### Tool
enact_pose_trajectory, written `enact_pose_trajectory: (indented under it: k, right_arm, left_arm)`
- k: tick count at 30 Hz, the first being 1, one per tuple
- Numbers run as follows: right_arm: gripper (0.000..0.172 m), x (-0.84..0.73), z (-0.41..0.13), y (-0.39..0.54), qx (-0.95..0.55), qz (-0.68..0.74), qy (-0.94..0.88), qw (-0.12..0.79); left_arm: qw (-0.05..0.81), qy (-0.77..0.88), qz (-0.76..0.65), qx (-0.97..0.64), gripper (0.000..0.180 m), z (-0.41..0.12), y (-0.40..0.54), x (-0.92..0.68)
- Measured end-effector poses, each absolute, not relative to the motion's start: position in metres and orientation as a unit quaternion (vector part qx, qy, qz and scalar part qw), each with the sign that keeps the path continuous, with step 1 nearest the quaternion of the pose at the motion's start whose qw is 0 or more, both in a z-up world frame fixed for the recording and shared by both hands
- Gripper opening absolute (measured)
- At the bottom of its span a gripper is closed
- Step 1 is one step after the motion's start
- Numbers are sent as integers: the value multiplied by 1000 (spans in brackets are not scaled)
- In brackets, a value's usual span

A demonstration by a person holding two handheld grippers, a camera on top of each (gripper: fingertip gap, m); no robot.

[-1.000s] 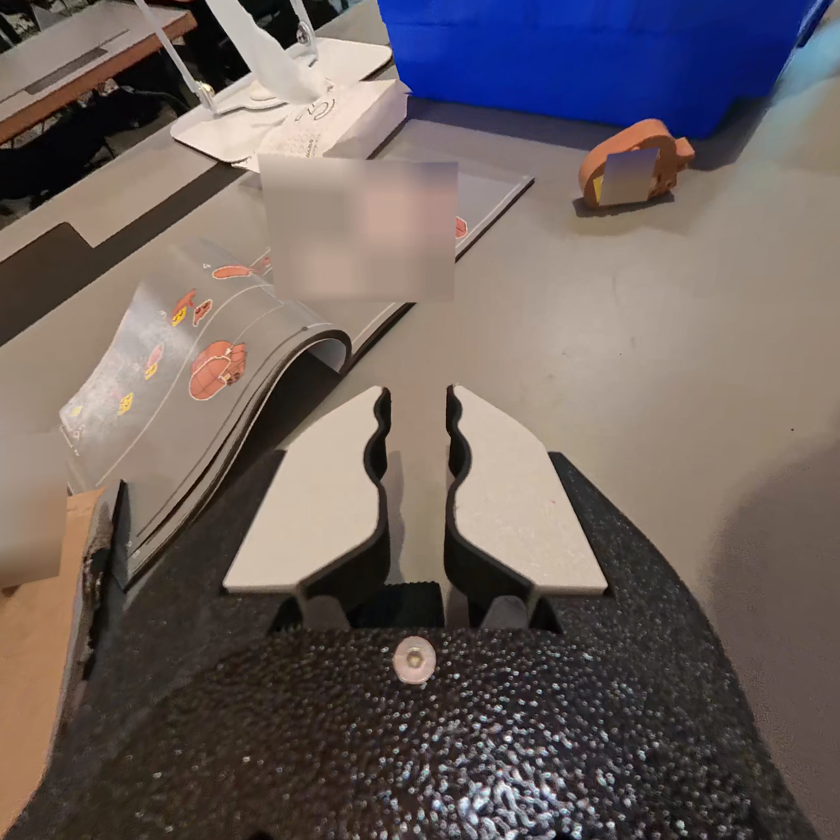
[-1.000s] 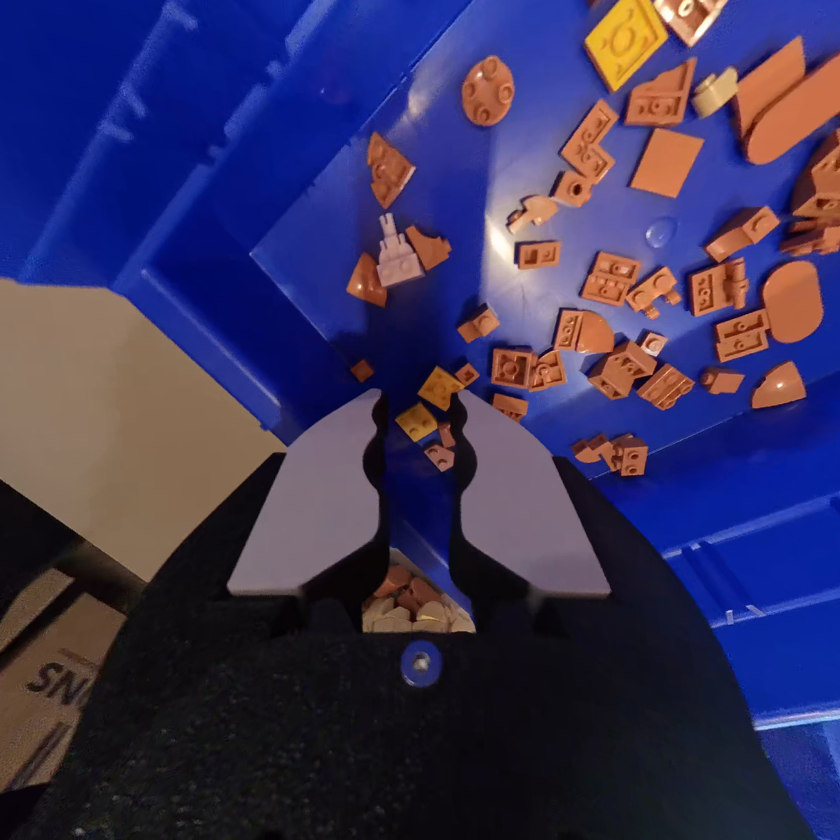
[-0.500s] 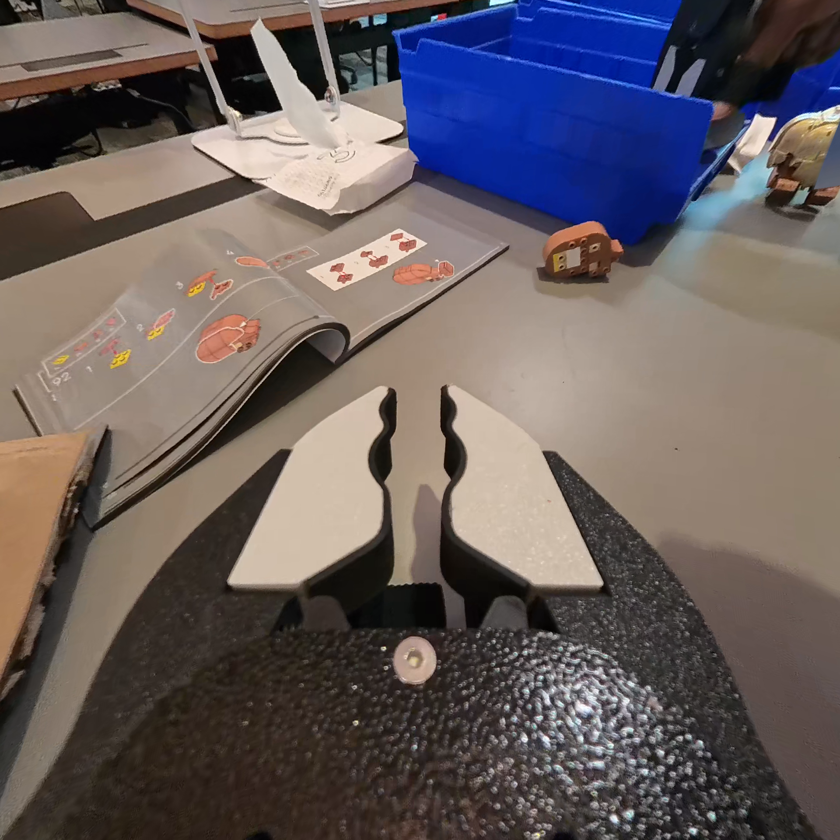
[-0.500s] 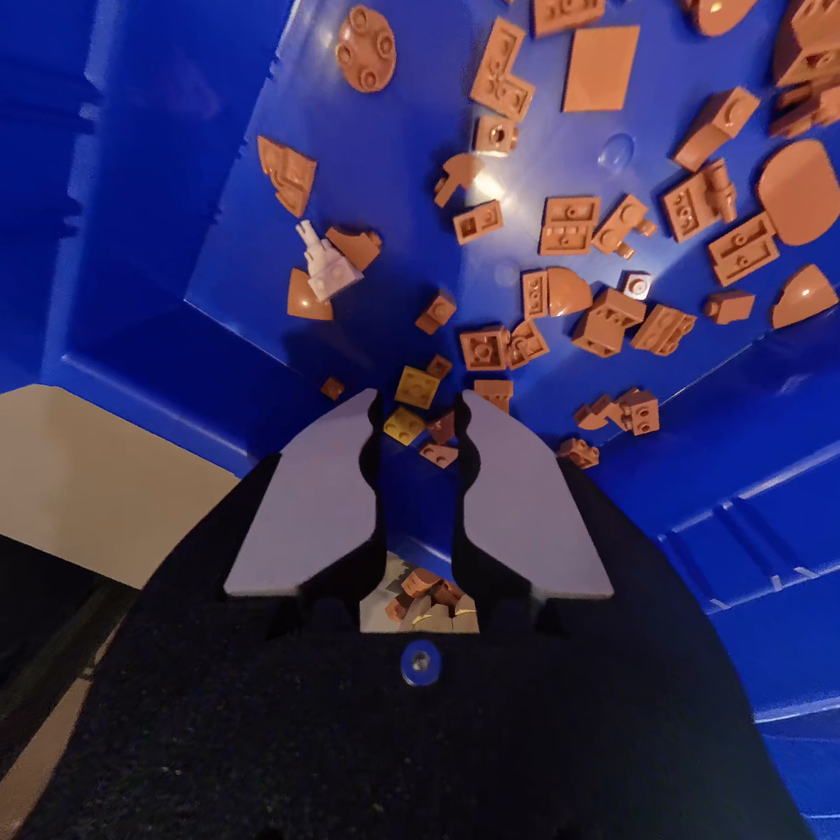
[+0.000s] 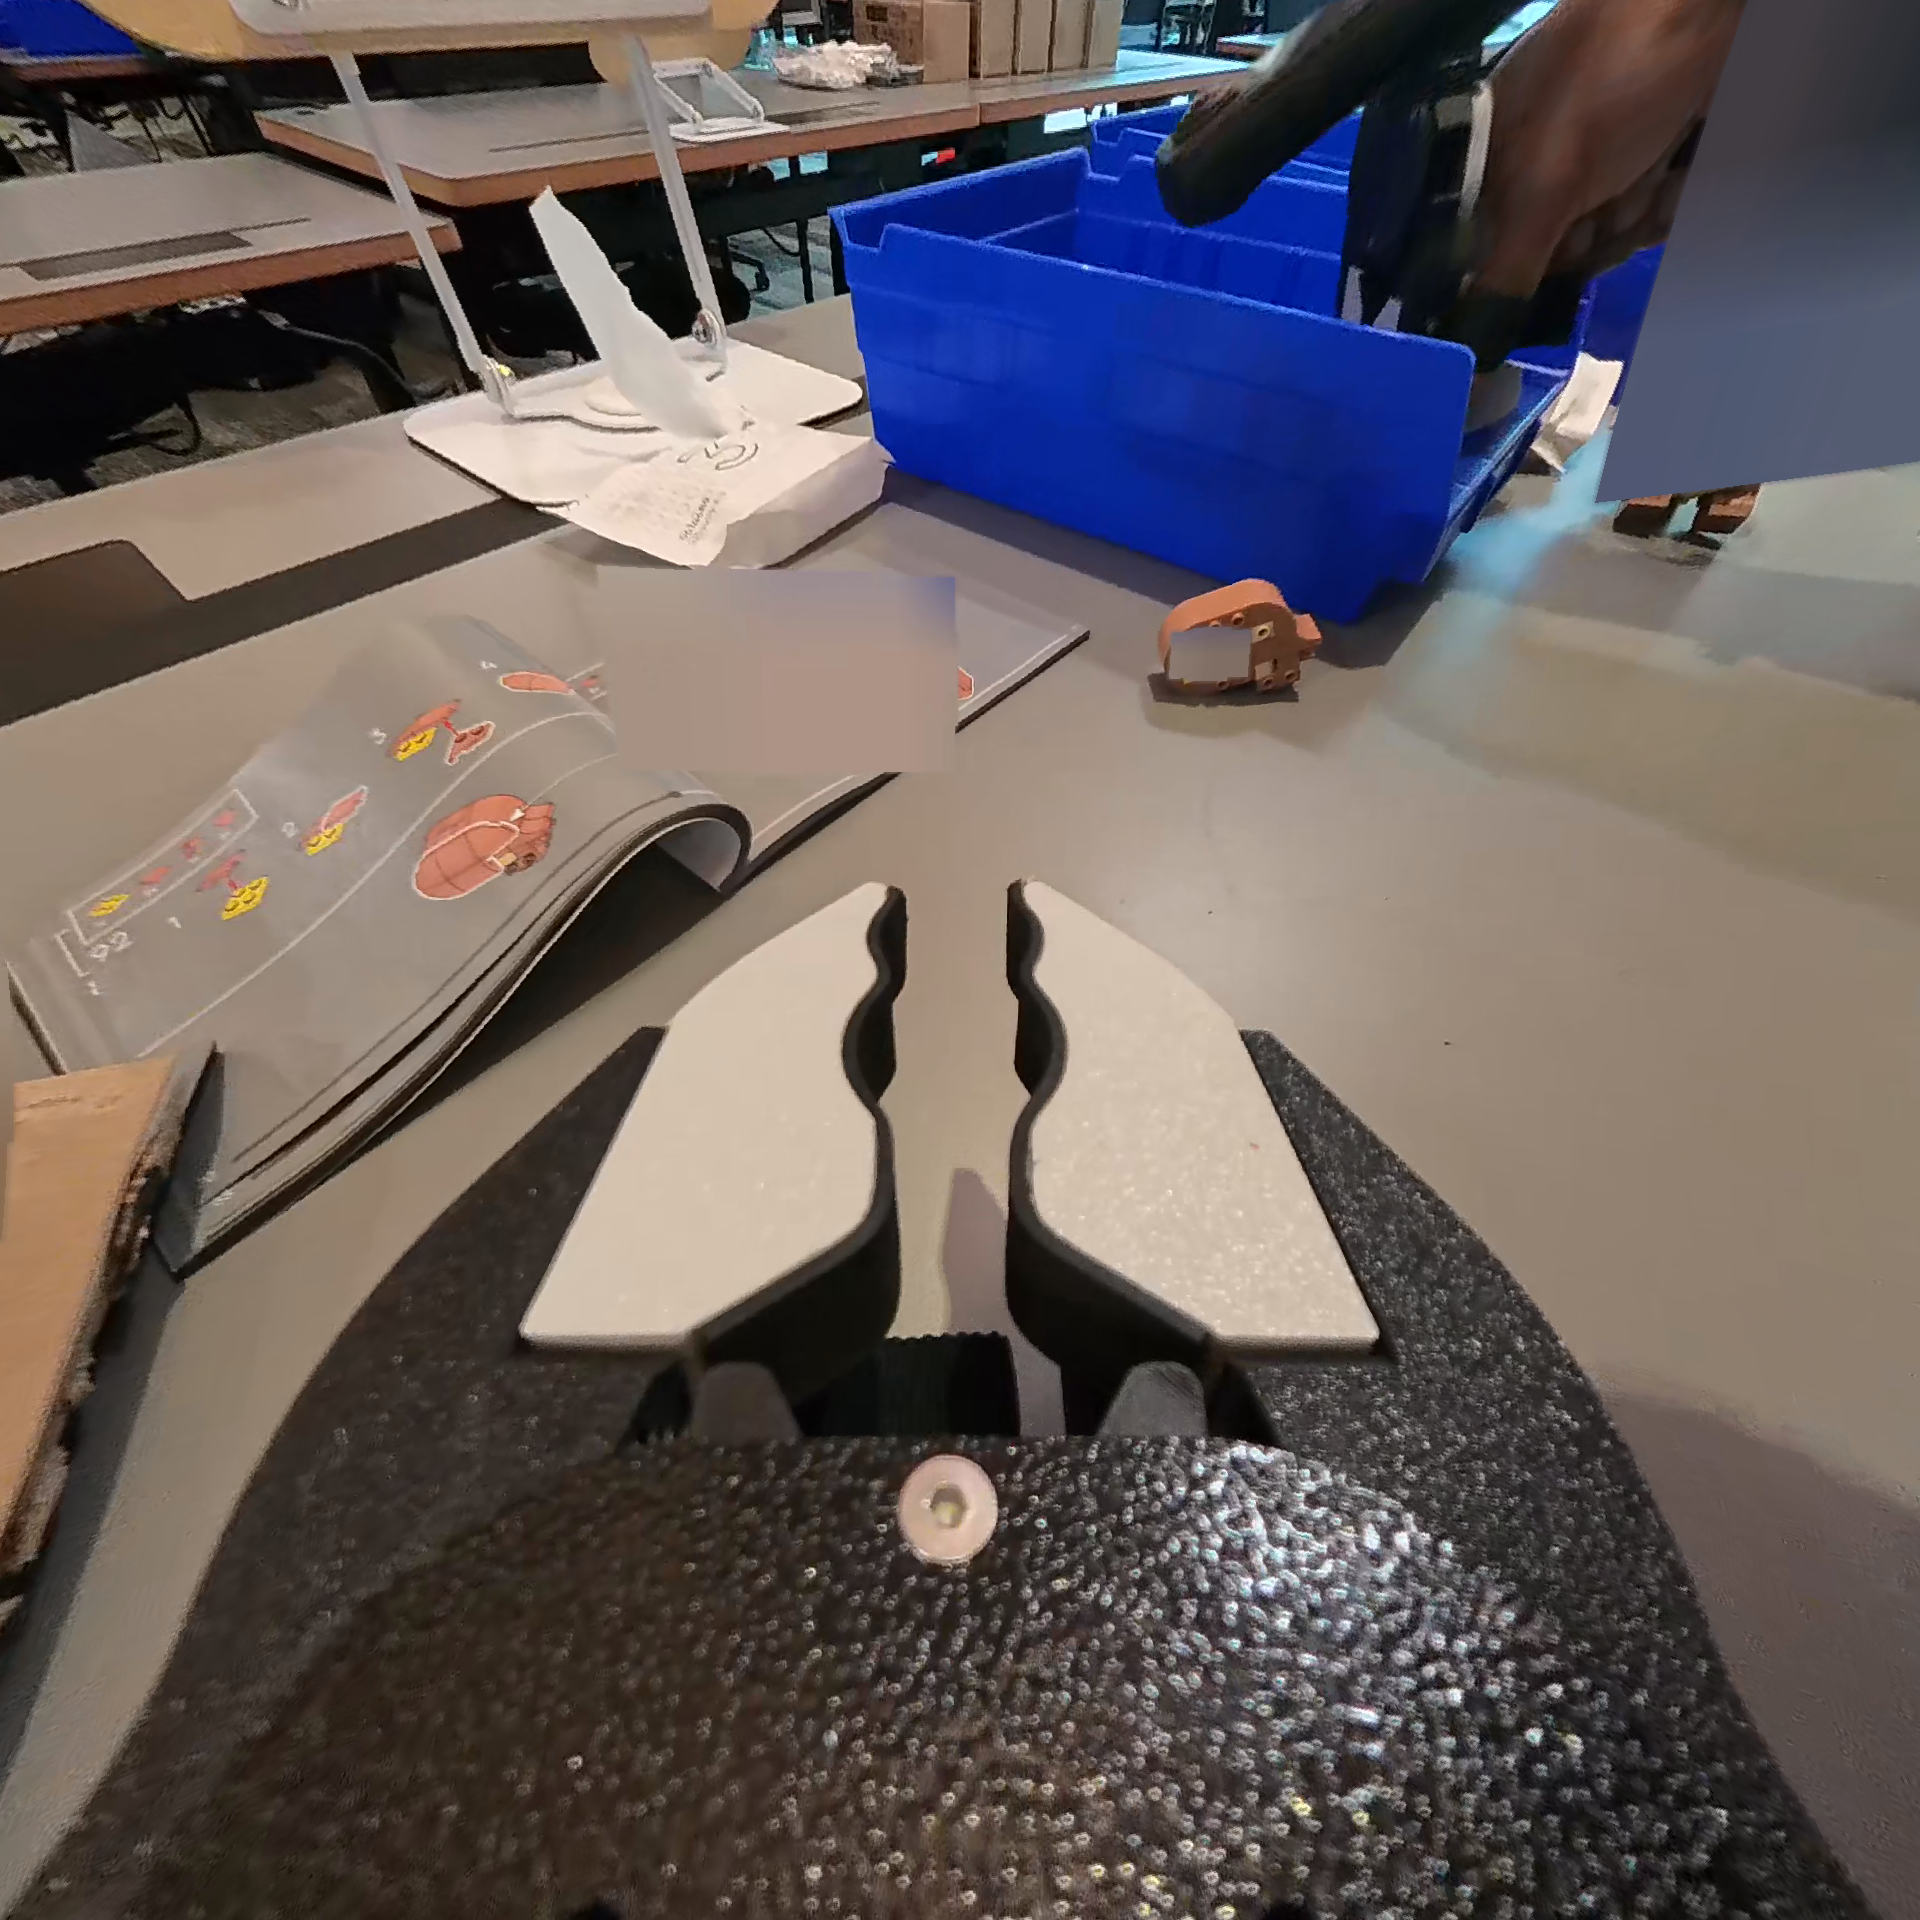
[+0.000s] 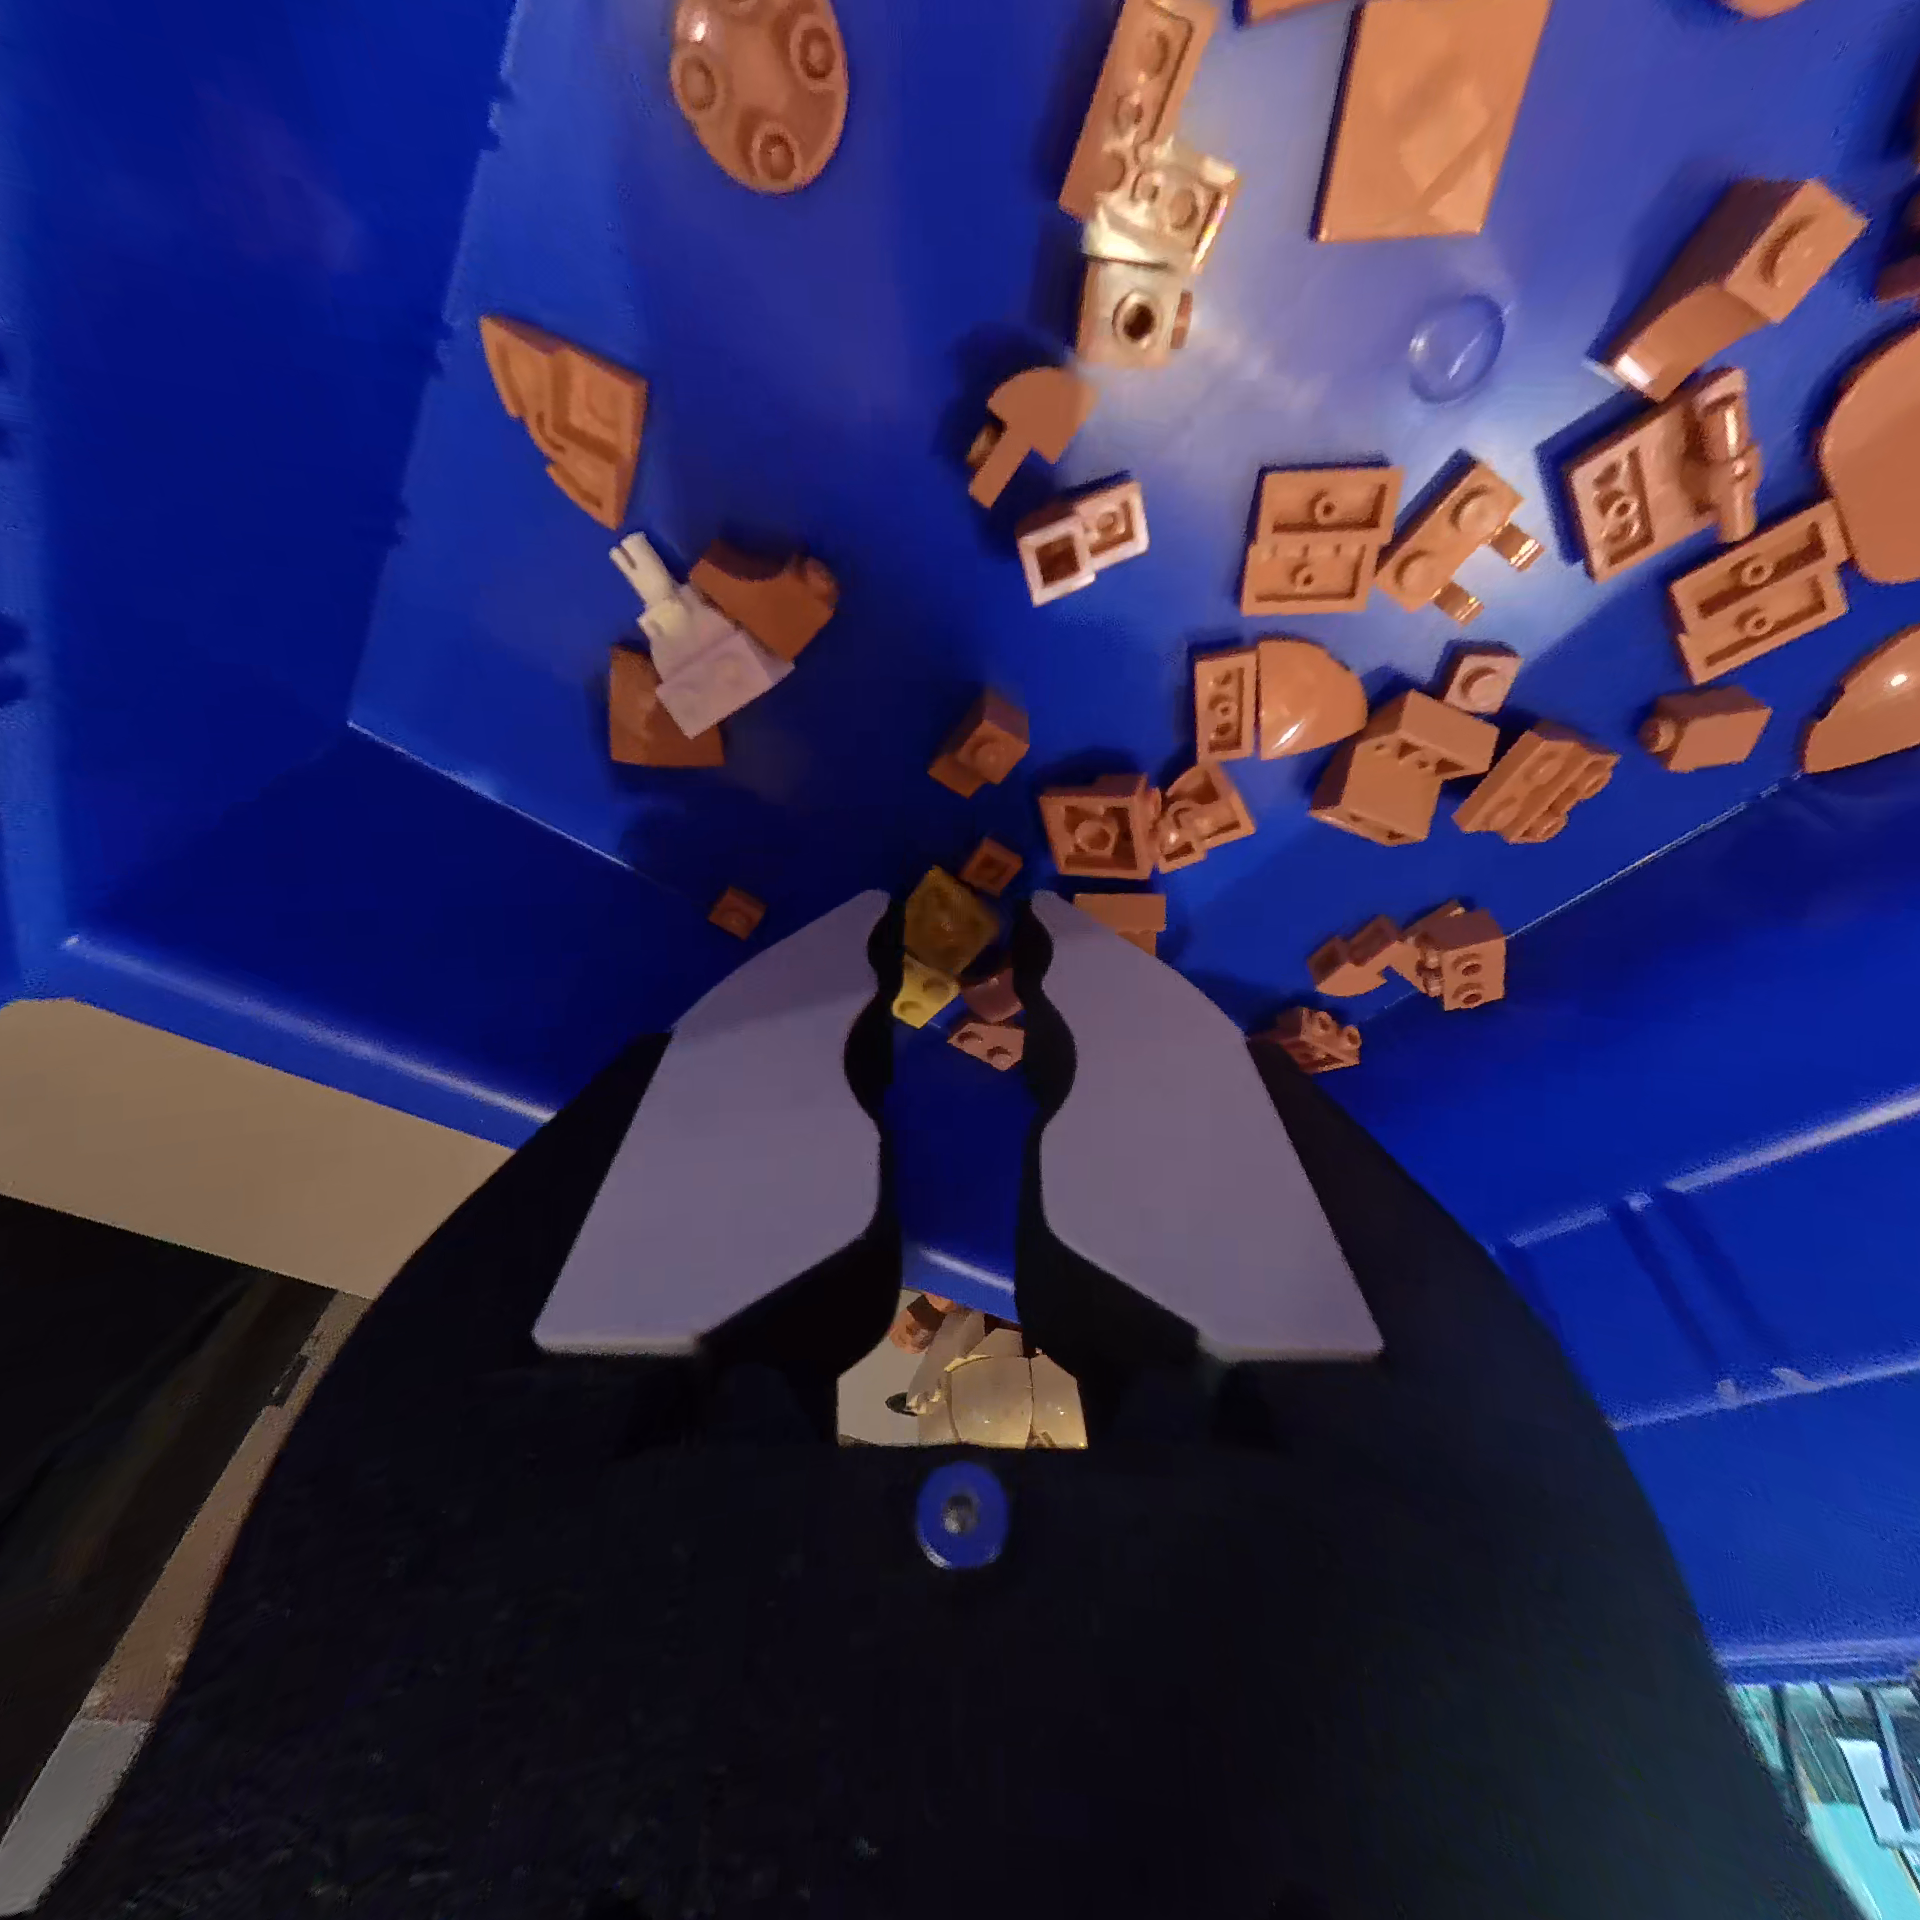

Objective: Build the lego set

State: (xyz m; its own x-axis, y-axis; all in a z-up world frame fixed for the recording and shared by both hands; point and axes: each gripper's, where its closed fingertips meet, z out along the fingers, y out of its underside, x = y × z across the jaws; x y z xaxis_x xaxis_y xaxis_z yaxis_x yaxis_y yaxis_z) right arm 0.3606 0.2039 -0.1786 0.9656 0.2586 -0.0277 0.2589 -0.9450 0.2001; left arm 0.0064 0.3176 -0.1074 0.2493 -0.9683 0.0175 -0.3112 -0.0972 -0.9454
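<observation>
The left gripper [image 5: 954,904] hangs slightly parted and bare over the table [image 5: 1455,987], near a booklet [image 5: 343,883]. The right gripper [image 6: 956,920], in the blue bin [image 6: 260,623], seems closed on a yellow brick [image 6: 943,920].

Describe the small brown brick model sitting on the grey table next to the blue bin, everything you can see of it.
The brown brick model is a small, rounded build of brown studded bricks, plastic by its look, with a flat stepped end on its right showing round stud holes. A blurred patch covers its near face. It rests on the grey table, casting a shadow, just in front of the blue bin; whether they touch is unclear. The open instruction booklet lies apart to its left. Neither tongs touch it.
</observation>
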Motion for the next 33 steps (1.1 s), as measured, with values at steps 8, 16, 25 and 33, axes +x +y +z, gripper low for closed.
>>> enact_pose_trajectory:
  k: [8, 16, 25, 33]
  right_arm:
    - [7, 358, -181, 204, 985, 7, 134, 108]
    - [21, 354, -164, 198, 986, -23, 141, 85]
    - [25, 362, -177, 195, 980, -8, 152, 126]
    - [16, 365, -178, 195, 979, 0, 158, 129]
  left_arm:
    - [462, 494, -368, -638, 18, -102, 314, 6]
    - [465, 498, -369, -633, 18, -100, 312, 7]
    - [466, 498, -368, -631, 18, -99, 311, 7]
    - [465, 497, -370, -632, 18, -99, 312, 7]
